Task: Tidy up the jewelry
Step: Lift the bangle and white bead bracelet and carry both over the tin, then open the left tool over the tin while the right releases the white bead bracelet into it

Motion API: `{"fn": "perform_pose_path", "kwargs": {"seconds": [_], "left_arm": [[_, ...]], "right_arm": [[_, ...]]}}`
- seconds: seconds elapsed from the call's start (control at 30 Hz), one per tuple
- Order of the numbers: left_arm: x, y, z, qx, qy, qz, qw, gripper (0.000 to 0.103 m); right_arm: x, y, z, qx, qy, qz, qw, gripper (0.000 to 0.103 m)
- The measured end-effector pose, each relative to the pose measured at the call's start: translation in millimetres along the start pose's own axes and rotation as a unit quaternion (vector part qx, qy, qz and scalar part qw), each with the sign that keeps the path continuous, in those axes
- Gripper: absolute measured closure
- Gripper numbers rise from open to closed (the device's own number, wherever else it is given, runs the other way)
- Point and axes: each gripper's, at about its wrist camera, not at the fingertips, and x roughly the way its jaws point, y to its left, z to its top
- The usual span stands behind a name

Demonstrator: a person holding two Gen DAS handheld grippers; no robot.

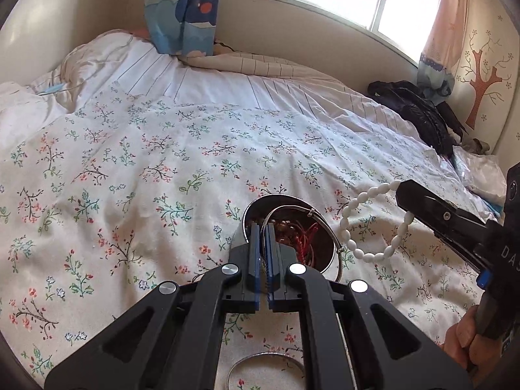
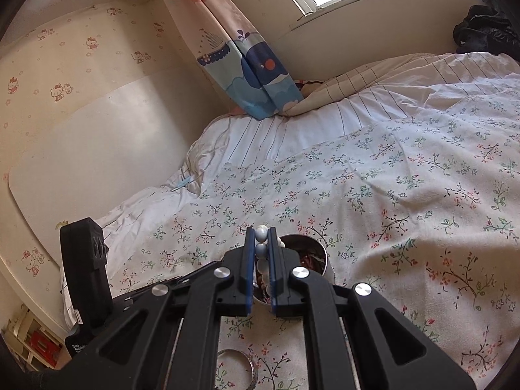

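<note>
Above floral bed [image 1: 130, 162]: right tongs [image 2: 262, 237] clamped on white bead bracelet [image 1: 357, 224], left tongs [image 1: 261, 227] pinching silver bangle [image 1: 292, 209] over metal bowl [image 1: 256, 203]. Mid-transfer; next, probably lower and release into bowl.

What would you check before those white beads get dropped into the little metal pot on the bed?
1. Right gripper shut on the white bead bracelet: ok.
2. Left gripper shut on a thin silver bangle: ok.
3. Bracelet over the metal pot: not ok, it hangs beside it.
4. Pot has room: cannot tell, red cords already fill it.
5. Pot upright on the floral bedspread: ok.
6. Another bangle lies on the bedspread: not ok.
</note>
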Motion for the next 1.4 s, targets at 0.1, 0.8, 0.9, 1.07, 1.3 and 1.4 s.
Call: {"fn": "perform_pose_path", "kwargs": {"seconds": [0.1,0.8,0.9,1.07,1.3,1.4], "left_arm": [[7.6,-5.6,3.4,0.006,0.001,-0.002,1.0000,0.100],[24.8,30.6,26.8,-0.080,-0.025,0.016,0.9964,0.062],[25.3,43.0,27.6,-0.100,-0.019,0.021,0.9946,0.062],[29.8,38.9,26.7,-0.081,-0.010,0.036,0.9960,0.060],[30.8,17.1,22.5,-0.024,-0.011,0.059,0.9979,0.053],[30.6,13.5,21.8,-0.012,-0.012,0.064,0.9978,0.050]], "right_arm": [[6.5,-6.4,3.6,0.004,-0.001,-0.004,1.000,0.094],[64.7,-7.2,1.7,-0.007,0.055,-0.002,0.998,0.072],[60.3,-14.0,4.4,0.007,0.047,-0.009,0.999,0.071],[59.6,-18.3,4.9,0.012,0.047,-0.020,0.999,0.064],[63.3,-13.8,3.7,-0.006,0.057,-0.032,0.998,0.055],[63.8,-15.0,2.6,-0.006,0.059,-0.035,0.998,0.050]]}}
